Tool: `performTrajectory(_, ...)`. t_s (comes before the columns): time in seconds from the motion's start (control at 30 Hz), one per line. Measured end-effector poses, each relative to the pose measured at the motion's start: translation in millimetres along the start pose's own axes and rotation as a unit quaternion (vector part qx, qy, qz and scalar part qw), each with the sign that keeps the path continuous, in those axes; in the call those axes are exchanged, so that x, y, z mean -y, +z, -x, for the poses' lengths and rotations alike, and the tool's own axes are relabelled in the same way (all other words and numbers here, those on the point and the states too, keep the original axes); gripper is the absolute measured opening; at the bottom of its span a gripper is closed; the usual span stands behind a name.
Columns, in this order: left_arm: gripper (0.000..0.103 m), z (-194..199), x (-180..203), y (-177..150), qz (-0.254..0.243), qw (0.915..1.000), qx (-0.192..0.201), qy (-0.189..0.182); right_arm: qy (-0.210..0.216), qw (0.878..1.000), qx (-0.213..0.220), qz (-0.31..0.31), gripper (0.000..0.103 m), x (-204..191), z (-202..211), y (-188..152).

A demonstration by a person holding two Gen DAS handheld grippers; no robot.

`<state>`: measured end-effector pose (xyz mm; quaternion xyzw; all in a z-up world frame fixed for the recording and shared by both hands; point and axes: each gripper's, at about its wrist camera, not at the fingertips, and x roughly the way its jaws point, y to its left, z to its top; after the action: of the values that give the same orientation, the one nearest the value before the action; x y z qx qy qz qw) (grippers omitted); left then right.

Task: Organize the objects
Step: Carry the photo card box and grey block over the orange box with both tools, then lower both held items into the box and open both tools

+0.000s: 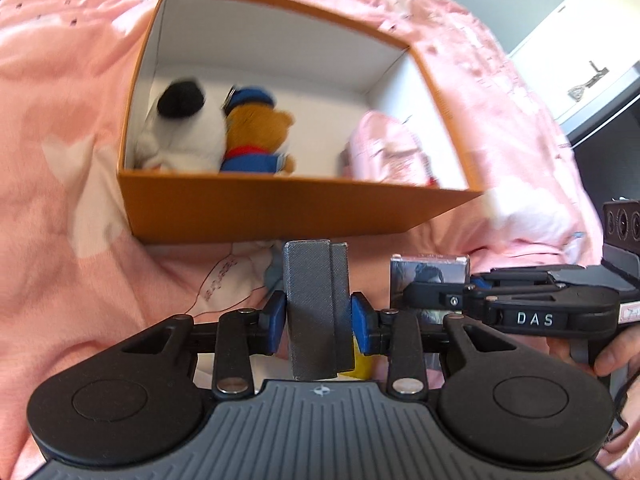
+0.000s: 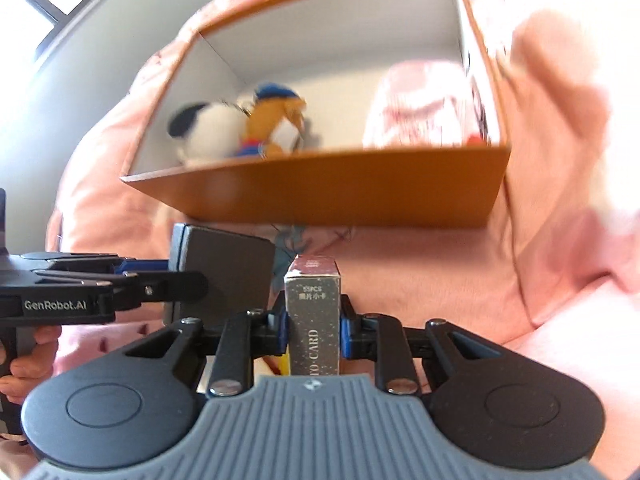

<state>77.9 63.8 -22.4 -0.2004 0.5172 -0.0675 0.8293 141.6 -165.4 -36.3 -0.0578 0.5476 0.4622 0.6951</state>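
Between the blue-padded jaws of the left gripper stands a dark grey textured case, clamped upright above the bed, while the right gripper has its jaws pinched on a narrow speckled card box printed with "CARD". Just beyond both sits an open orange box with white inner walls. It holds a black-and-white plush, a brown bear in blue and a pink bundle, on a pink bedspread.

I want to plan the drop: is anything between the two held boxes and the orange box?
Nothing visible blocks it. The grey case and the photo card box face only bare pink bedding before the orange box, whose middle floor is free between the plush toys and pink bundle.
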Motion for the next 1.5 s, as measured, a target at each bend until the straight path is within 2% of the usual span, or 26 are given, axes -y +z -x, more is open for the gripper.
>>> performTrajectory(0.23, 0.039, 44.1, 13.3, 28.4, -0.016, 0.9969, 0.051, -0.058, 0.019, 0.998, 0.052, 0.028, 0.025, -14.1, 45.4, 20.2)
performTrajectory(0.37, 0.039, 53.2, 18.9, 60.5, -0.023, 0.9943, 0.087, -0.056, 0.03, 0.995, 0.09, 0.04, 0.025, -22.4, 67.2, 42.6)
performTrajectory(0.43, 0.039, 47.3, 19.6, 77.2, -0.019, 0.9941, 0.093, -0.053, 0.026, 0.993, 0.112, 0.042, 0.025, -24.3, 73.9, 54.8)
performTrajectory(0.63, 0.039, -3.0, 14.2, 109.1, -0.016, 0.9984, 0.051, -0.016, -0.006, 0.988, 0.149, 0.027, 0.025, -16.2, 73.2, 88.1)
performTrajectory(0.9, 0.039, -57.3, 16.2, 115.2, -0.029, 0.9994, -0.006, 0.016, -0.04, 0.991, 0.125, 0.01, 0.025, 7.0, 40.8, 107.2)
performTrajectory(1.1, 0.039, -83.6, 11.9, 121.3, -0.019, 0.9989, -0.042, 0.007, -0.037, 0.992, 0.123, 0.008, 0.025, 13.9, 35.1, 112.9)
performTrajectory(1.23, 0.039, -97.4, 3.8, 121.1, -0.002, 0.9973, -0.07, -0.021, -0.04, 0.992, 0.118, 0.012, 0.025, 14.9, 30.9, 116.0)
performTrajectory(1.4, 0.04, -99.0, 1.2, 118.9, -0.009, 0.9973, -0.073, -0.007, -0.043, 0.993, 0.11, 0.016, 0.025, 14.8, 24.7, 117.4)
performTrajectory(1.43, 0.04, -96.6, 2.6, 118.3, -0.017, 0.9974, -0.07, -0.002, -0.043, 0.993, 0.109, 0.017, 0.025, 14.5, 24.0, 117.4)
performTrajectory(1.5, 0.056, -90.5, 5.2, 117.7, -0.031, 0.9973, -0.066, 0.004, -0.044, 0.993, 0.107, 0.019, 0.025, 14.5, 22.4, 118.3)
